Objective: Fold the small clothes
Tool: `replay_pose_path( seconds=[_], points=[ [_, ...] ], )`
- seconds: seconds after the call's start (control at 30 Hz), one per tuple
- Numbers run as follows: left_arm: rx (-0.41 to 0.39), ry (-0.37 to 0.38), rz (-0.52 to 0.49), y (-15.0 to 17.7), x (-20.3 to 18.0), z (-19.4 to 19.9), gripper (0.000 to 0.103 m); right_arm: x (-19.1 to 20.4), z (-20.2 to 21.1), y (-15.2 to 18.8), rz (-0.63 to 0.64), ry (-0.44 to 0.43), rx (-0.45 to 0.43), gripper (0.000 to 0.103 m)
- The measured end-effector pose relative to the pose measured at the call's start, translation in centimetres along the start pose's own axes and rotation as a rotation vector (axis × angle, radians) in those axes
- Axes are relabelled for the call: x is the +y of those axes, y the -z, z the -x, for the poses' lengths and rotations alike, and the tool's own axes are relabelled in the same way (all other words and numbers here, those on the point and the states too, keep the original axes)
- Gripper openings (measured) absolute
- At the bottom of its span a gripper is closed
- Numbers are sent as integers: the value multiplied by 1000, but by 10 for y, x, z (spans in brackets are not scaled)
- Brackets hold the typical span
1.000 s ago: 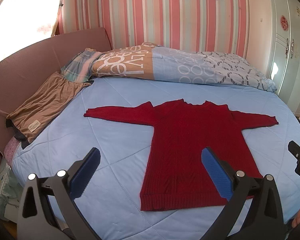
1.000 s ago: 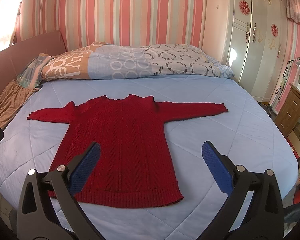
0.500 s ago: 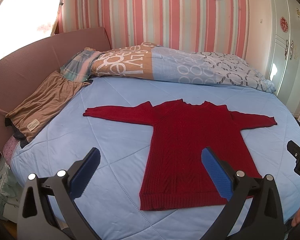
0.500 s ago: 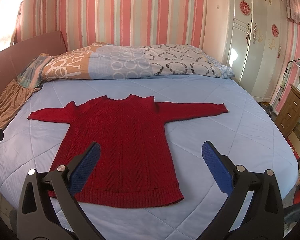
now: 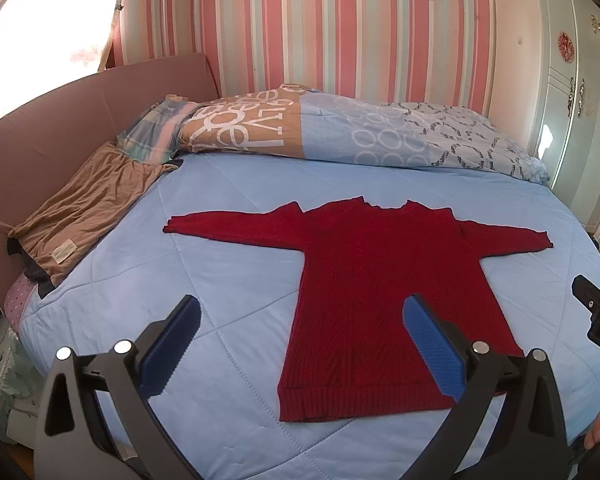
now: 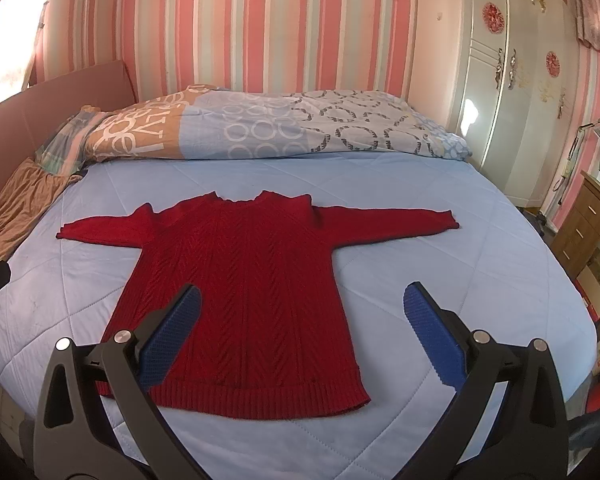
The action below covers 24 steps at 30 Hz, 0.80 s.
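Observation:
A red knitted sweater lies flat on the light blue quilt, both sleeves spread out sideways, hem toward me. In the right wrist view the same sweater fills the middle of the quilt. My left gripper hovers open above the sweater's lower left edge, nothing between its blue pads. Over the hem, shifted toward the sweater's right side, my right gripper is open too. Each gripper shows at the edge of the other's view.
A rolled patterned duvet lies along the bed's far side. A brown garment rests at the left by the headboard. A white wardrobe and wooden drawers stand to the right of the bed.
Both views have crept slightly; the sweater sits a touch further left in the left wrist view. Both grippers stay open and the sweater has not moved.

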<state>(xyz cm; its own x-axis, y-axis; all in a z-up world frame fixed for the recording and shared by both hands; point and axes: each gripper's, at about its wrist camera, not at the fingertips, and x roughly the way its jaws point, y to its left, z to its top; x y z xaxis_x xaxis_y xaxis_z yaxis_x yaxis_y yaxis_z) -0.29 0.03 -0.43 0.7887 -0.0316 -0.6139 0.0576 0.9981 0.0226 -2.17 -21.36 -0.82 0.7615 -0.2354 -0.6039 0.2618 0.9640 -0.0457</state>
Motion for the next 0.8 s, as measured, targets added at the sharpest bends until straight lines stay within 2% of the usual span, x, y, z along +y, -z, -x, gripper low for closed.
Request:
replay_pose_path(
  seconds=[0.8],
  points=[
    [17,15,-14,-2,9,-18,102,3,-30,3,1,0,27,100]
  ],
)
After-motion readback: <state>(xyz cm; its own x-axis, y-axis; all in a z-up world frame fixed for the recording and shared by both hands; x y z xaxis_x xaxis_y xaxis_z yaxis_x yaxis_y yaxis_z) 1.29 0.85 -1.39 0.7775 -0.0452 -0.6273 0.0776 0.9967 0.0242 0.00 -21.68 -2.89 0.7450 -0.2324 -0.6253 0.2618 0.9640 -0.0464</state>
